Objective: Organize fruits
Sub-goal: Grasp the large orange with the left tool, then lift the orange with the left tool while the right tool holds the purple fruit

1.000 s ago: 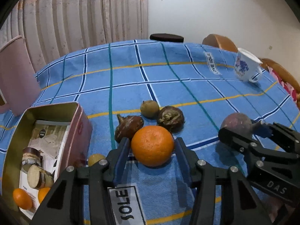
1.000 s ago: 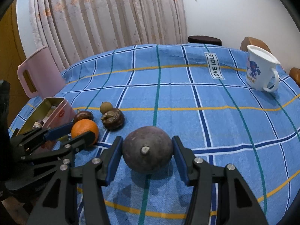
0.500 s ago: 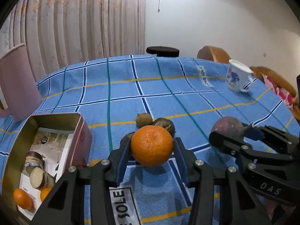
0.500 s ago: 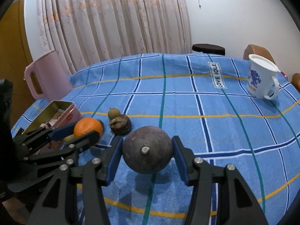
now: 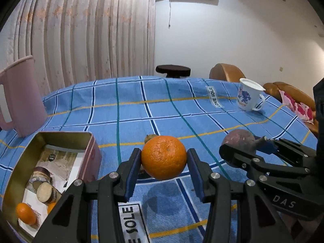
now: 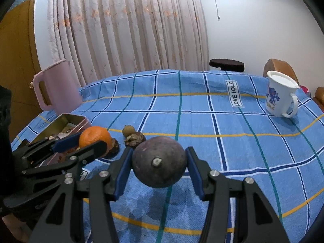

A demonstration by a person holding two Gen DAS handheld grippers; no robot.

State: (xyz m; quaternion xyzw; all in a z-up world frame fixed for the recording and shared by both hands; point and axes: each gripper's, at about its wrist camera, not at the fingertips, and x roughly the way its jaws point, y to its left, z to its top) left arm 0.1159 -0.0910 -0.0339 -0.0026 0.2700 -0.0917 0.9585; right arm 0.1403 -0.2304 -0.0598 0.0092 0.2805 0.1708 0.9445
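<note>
Left hand-held gripper (image 5: 164, 158) clamps orange (image 5: 164, 157); right hand-held gripper (image 6: 159, 165) clamps purple fruit (image 6: 159, 164); tin (image 5: 18, 174) interior: left view only.

Both fisheye cameras sit low and close behind their own hand-held gripper, facing the far curtain across the blue checked tabletop (image 5: 131, 109). The left view stands left, the right view right. Both share the white printed mug (image 5: 250, 97) and the open gold metal tin (image 6: 66, 121).

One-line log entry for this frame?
left gripper: shut on orange, lifted | right gripper: shut on purple fruit, lifted | tin: open, left
</note>
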